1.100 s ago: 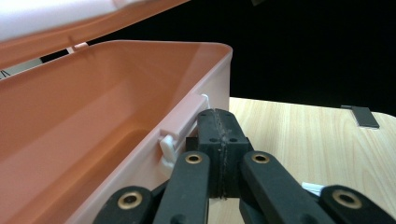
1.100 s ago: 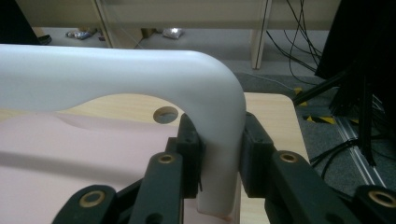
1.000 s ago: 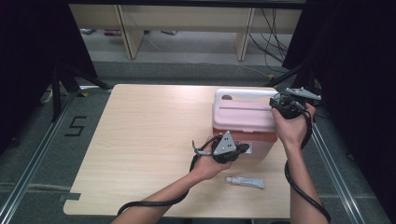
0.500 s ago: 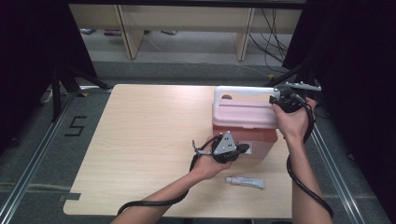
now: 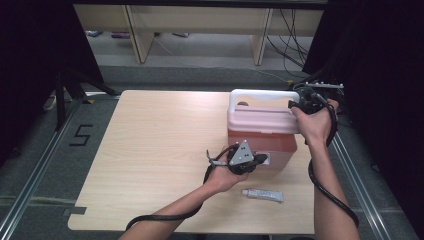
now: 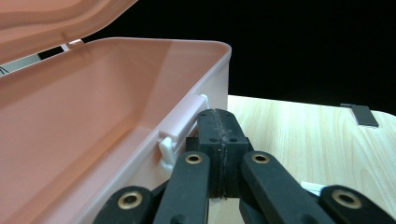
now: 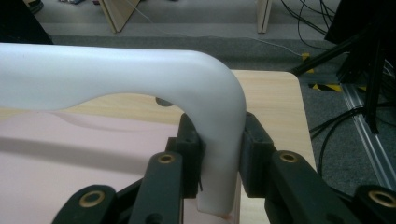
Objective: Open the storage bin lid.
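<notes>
A pink plastic box with a white handle stands at the right of the table. Its lid is tilted up, so the hollow inside shows. My right gripper is shut on the handle's right-hand bend; in the high view the right gripper sits at the box's far right corner. My left gripper is shut with nothing between its jaws, and its tips rest against the box's front rim beside the white latch. From above, the left gripper is at the front wall.
A small white tube lies on the table near the front edge, right of my left hand. The wooden table stretches to the left. Shelving and cables stand on the floor behind the table.
My right gripper has lifted the handle a little up and back, tipping the lid further. The left gripper has stayed at the front of the box.
</notes>
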The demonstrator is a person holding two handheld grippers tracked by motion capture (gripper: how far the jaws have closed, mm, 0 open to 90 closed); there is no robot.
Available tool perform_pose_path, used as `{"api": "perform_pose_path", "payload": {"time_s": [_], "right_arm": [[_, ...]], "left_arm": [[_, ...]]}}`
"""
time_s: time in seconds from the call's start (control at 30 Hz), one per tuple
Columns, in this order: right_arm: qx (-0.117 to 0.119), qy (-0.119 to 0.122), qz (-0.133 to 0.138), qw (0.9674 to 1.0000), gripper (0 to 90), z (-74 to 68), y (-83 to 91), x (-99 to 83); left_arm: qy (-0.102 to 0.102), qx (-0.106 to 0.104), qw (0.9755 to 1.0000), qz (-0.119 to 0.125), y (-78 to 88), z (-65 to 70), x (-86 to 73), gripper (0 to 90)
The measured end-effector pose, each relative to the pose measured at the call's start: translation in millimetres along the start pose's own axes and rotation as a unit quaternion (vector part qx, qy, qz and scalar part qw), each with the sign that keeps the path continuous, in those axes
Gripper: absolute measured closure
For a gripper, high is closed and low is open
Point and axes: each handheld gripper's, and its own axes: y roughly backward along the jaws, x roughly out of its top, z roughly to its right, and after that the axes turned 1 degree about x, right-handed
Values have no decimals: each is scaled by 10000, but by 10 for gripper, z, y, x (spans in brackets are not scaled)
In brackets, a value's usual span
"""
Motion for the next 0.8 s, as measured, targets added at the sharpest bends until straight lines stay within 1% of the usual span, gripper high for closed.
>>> {"api": "perform_pose_path", "payload": {"time_s": [0.03, 0.07, 0.13, 0.17, 0.23, 0.27, 0.3, 0.33, 0.37, 0.4, 0.43, 0.5, 0.53, 0.57, 0.6, 0.63, 0.67, 0.77, 0.8], "right_arm": [[0, 94, -28, 10000, 741, 19, 2, 8], [1, 65, -72, 10000, 742, 21, 5, 13], [-9, 78, -62, 10000, 741, 35, -7, 13], [15, -49, -79, 10000, 742, 24, -12, 11], [0, 4, -111, 9999, 742, 41, -12, 19], [-22, 59, -56, 10000, 742, 46, -25, 11], [-11, 3, -87, 10000, 742, 38, -22, 18], [19, 87, -83, 9999, 742, 52, -26, 21], [-8, -4, -94, 10000, 742, 39, -27, 21], [-41, -15, -109, 9999, 742, 37, -25, 22], [17, 42, -96, 9999, 742, 46, -23, 21], [8, 159, -84, 9998, 742, 63, -25, 13], [38, 45, -138, 9999, 742, 50, -15, 18], [76, 37, -119, 9999, 741, 46, -11, 18], [50, -67, -132, 9999, 741, 29, -7, 13], [49, -63, -127, 9999, 741, 28, -8, 12], [37, 111, -113, 9999, 741, 54, -6, 16], [39, 108, -112, 9999, 742, 55, -8, 15], [75, -97, -127, 9998, 741, 28, -11, 9]], "left_arm": [[-12, -5, 10000, 1, 3, -4, 4, 897], [4, -1, 10000, 2, 5, -4, 4, 897], [40, 15, 10000, 9, 14, -2, 9, 897], [62, 2, 10000, 47, 24, -3, 18, 897], [102, -2, 9999, 139, 62, -4, 65, 896], [138, -7, 9997, 196, 86, -1, 101, 896], [159, 54, 9996, 238, 124, -1, 151, 896], [175, 111, 9994, 259, 154, -6, 192, 897], [177, 148, 9994, 254, 175, -14, 223, 897], [161, 199, 9993, 287, 196, -32, 256, 897], [176, 267, 9991, 286, 217, -54, 285, 897], [194, 369, 9986, 315, 243, -110, 327, 897], [220, 414, 9983, 336, 253, -146, 346, 897], [229, 427, 9982, 344, 257, -171, 355, 897], [278, 454, 9980, 348, 260, -197, 365, 897], [299, 487, 9977, 351, 262, -224, 373, 897], [347, 520, 9974, 355, 261, -252, 380, 897], [394, 598, 9968, 369, 259, -304, 388, 897], [406, 629, 9966, 353, 261, -321, 391, 898]]}}
